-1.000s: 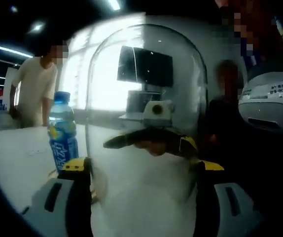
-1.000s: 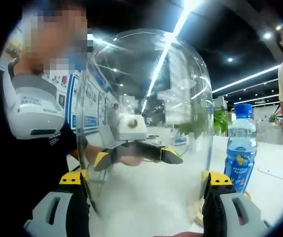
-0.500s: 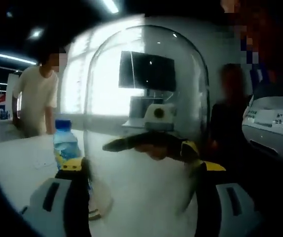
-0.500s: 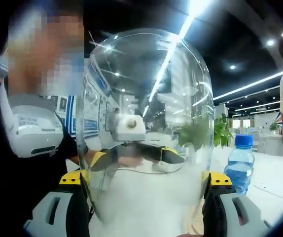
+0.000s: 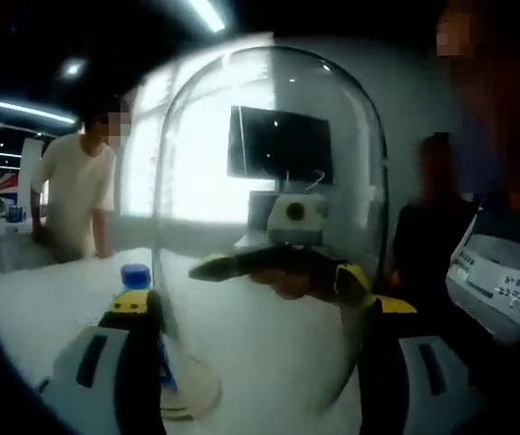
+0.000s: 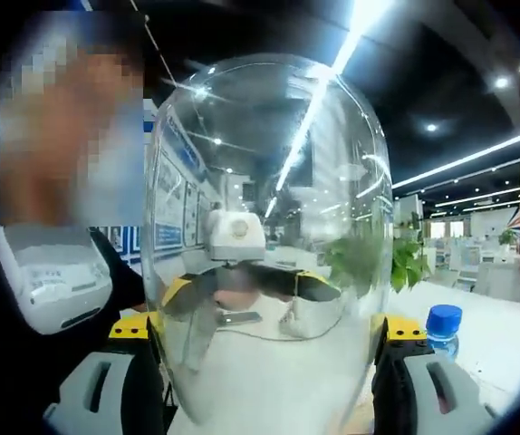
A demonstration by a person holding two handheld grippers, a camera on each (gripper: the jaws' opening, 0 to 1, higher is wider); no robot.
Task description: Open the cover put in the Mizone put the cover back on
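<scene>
Both the left gripper [image 5: 258, 317] and the right gripper [image 6: 269, 340] clamp the clear dome cover [image 5: 269, 181] between their jaws, holding it above the white worktop [image 5: 52, 308]. The Mizone bottle [image 6: 443, 328] stands near the cover's rim, beside a round base [image 5: 192, 394]. The cover looks rigid, smooth, slippery and likely fragile, so hold its lower side walls evenly.

Open-plan office, dark ceiling with long white strip lights [image 6: 459, 161] and round spotlights. Bright window wall [image 5: 201, 154] behind a dark flat monitor [image 5: 280, 145]. White tabletop [image 5: 52, 308]. Green leafy plant [image 6: 405, 258], blue-and-white wall posters [image 6: 169, 204]. Person in a cream shirt [image 5: 70, 195] standing by the table.
</scene>
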